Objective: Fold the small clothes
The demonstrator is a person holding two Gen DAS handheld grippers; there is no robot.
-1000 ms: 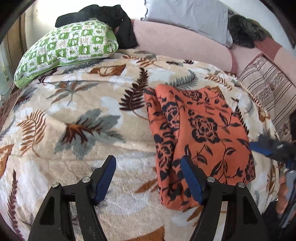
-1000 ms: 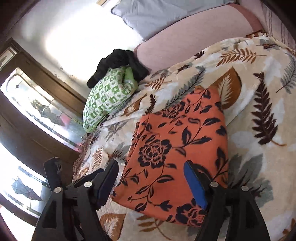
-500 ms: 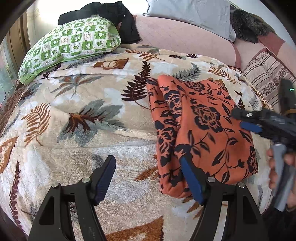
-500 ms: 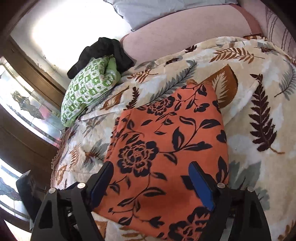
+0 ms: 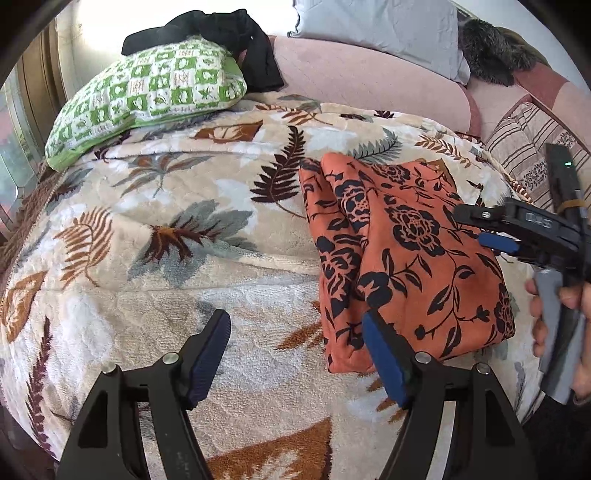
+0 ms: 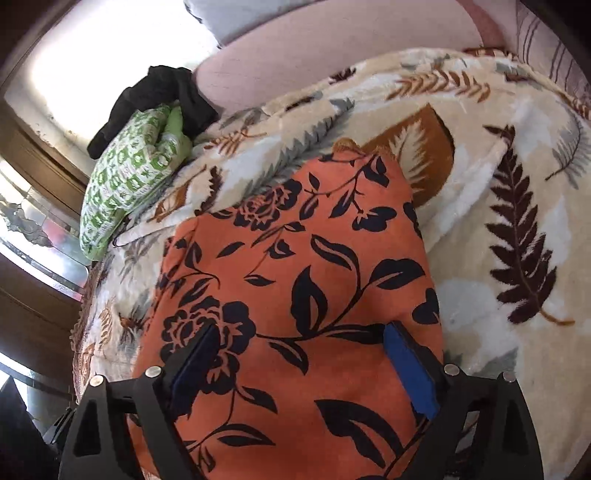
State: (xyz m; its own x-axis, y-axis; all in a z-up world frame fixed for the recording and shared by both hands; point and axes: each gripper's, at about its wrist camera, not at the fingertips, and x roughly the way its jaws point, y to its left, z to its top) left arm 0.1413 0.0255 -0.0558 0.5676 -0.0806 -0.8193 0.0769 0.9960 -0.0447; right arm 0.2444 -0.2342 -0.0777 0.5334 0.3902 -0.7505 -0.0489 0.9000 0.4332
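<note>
The orange folded garment with black floral print (image 5: 402,254) is seen in the left wrist view lying on the cream leaf-patterned plush blanket (image 5: 207,206). The left gripper (image 5: 295,332) is held wide open beside its near edge. In the right wrist view, the right gripper (image 6: 299,354) is spread open over the garment (image 6: 295,280), probably just above it.

A home bedroom: a bed under a plush leaf-print blanket (image 5: 155,236), with a green checked pillow (image 5: 147,92) and a grey pillow (image 5: 380,33) at the blanket's far edge against a pink padded headboard (image 5: 369,88).
</note>
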